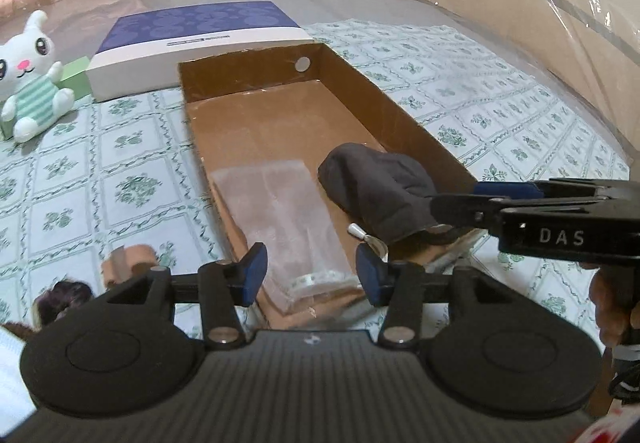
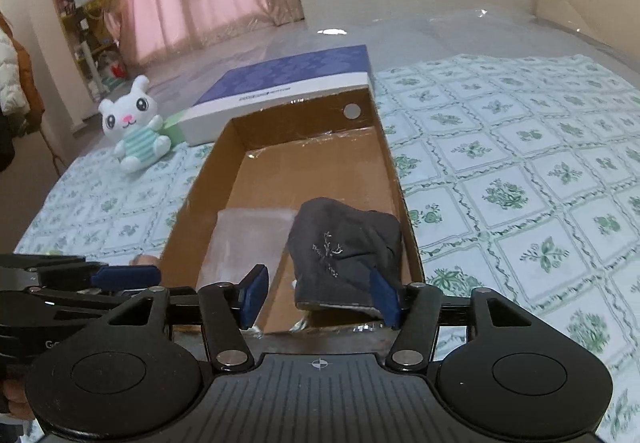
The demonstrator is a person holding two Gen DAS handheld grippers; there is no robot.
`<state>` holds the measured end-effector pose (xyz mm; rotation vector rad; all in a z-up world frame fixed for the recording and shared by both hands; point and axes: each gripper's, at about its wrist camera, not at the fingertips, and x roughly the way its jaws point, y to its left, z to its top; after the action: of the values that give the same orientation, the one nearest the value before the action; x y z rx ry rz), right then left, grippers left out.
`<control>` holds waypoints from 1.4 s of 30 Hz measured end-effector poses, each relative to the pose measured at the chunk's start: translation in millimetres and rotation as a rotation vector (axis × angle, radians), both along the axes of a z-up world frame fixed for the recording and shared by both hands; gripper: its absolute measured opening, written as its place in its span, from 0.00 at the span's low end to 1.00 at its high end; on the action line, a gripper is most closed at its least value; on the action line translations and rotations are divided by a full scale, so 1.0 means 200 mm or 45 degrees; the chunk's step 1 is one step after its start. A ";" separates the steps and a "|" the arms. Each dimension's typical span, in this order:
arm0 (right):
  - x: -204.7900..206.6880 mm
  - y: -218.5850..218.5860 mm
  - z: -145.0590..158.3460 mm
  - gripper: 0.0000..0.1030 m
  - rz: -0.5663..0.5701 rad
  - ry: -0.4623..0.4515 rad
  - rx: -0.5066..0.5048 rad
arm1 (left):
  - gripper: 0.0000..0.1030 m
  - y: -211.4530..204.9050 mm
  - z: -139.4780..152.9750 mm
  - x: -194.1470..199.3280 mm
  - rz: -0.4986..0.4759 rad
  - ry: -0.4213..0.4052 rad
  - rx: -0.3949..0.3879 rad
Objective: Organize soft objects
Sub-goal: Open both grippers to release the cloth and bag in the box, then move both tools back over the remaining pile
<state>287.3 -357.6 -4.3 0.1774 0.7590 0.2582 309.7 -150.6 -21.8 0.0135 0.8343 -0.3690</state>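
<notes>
Clearly, the dark cloth (image 2: 344, 251) lay in the near right corner of the box (image 1: 400, 115), beside a clear packet (image 1: 280, 211) on the box floor. The right tongs (image 2: 320, 295) stood wide apart with the cloth between them, the right pad touching it, though whether they gripped anything was doubtful; they looked to hold nothing. The left tongs (image 1: 312, 271) also gaped, empty, over the packet's near end. A rabbit toy (image 1: 32, 83) sat on the bed (image 1: 120, 171), far left, by the lid (image 1: 200, 39). To finish well, I judged the right tongs should back straight out without snagging the fabric.
</notes>
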 end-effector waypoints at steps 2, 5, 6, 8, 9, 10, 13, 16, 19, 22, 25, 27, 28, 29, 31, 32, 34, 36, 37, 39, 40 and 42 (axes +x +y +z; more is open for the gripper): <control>-0.04 0.00 0.03 0.56 -0.001 -0.015 0.012 | 0.44 0.02 0.03 -0.04 0.009 -0.001 -0.014; -0.10 0.01 0.08 0.56 -0.011 -0.035 0.014 | 0.44 0.05 0.08 -0.10 0.028 -0.003 -0.025; -0.12 0.02 0.10 0.57 -0.014 -0.040 0.019 | 0.45 0.06 0.09 -0.13 0.032 -0.005 -0.028; -0.17 0.03 0.13 0.57 -0.011 -0.049 0.030 | 0.45 0.08 0.13 -0.18 0.041 -0.011 -0.031; -0.19 0.04 0.14 0.57 -0.007 -0.053 0.029 | 0.46 0.10 0.15 -0.21 0.045 -0.018 -0.032; -0.21 0.05 0.16 0.57 -0.005 -0.058 0.026 | 0.47 0.11 0.16 -0.24 0.049 -0.022 -0.030; -0.27 0.06 0.19 0.57 -0.004 -0.066 0.032 | 0.47 0.15 0.21 -0.32 0.071 -0.033 -0.030; -0.35 0.09 0.22 0.58 0.009 -0.077 0.040 | 0.47 0.21 0.26 -0.41 0.092 -0.054 -0.033; -0.41 0.11 0.25 0.58 0.026 -0.092 0.044 | 0.48 0.26 0.30 -0.50 0.112 -0.075 -0.028; -0.48 0.15 0.29 0.58 0.051 -0.113 0.048 | 0.48 0.32 0.34 -0.59 0.130 -0.098 -0.025; -0.55 0.18 0.31 0.58 0.071 -0.125 0.059 | 0.48 0.37 0.38 -0.68 0.151 -0.117 -0.023; -0.59 0.20 0.33 0.58 0.089 -0.134 0.068 | 0.48 0.41 0.39 -0.74 0.173 -0.123 -0.022; -0.61 0.21 0.33 0.58 0.099 -0.135 0.071 | 0.48 0.43 0.40 -0.77 0.182 -0.127 -0.021; -0.63 0.22 0.33 0.58 0.108 -0.136 0.075 | 0.48 0.45 0.40 -0.80 0.192 -0.132 -0.019; -0.67 0.24 0.33 0.58 0.127 -0.139 0.081 | 0.48 0.49 0.42 -0.87 0.215 -0.141 -0.009; -0.68 0.25 0.33 0.58 0.136 -0.138 0.084 | 0.48 0.51 0.42 -0.89 0.227 -0.146 -0.004; -0.71 0.28 0.32 0.58 0.154 -0.136 0.085 | 0.49 0.56 0.43 -0.95 0.258 -0.153 0.007; -0.74 0.31 0.31 0.58 0.174 -0.134 0.088 | 0.49 0.61 0.44 -1.01 0.289 -0.156 0.015; -0.75 0.33 0.30 0.58 0.188 -0.131 0.090 | 0.49 0.63 0.44 -1.03 0.303 -0.158 0.017; -0.76 0.36 0.28 0.58 0.215 -0.121 0.093 | 0.49 0.68 0.44 -1.07 0.339 -0.160 0.031; -0.77 0.38 0.28 0.58 0.223 -0.117 0.093 | 0.49 0.71 0.43 -1.09 0.356 -0.162 0.039; -0.78 0.42 0.25 0.58 0.246 -0.104 0.098 | 0.49 0.77 0.43 -1.13 0.393 -0.164 0.054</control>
<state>131.4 -274.3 45.8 0.1650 0.6857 0.4757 83.4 2.5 64.1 -0.0515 0.7036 -0.0586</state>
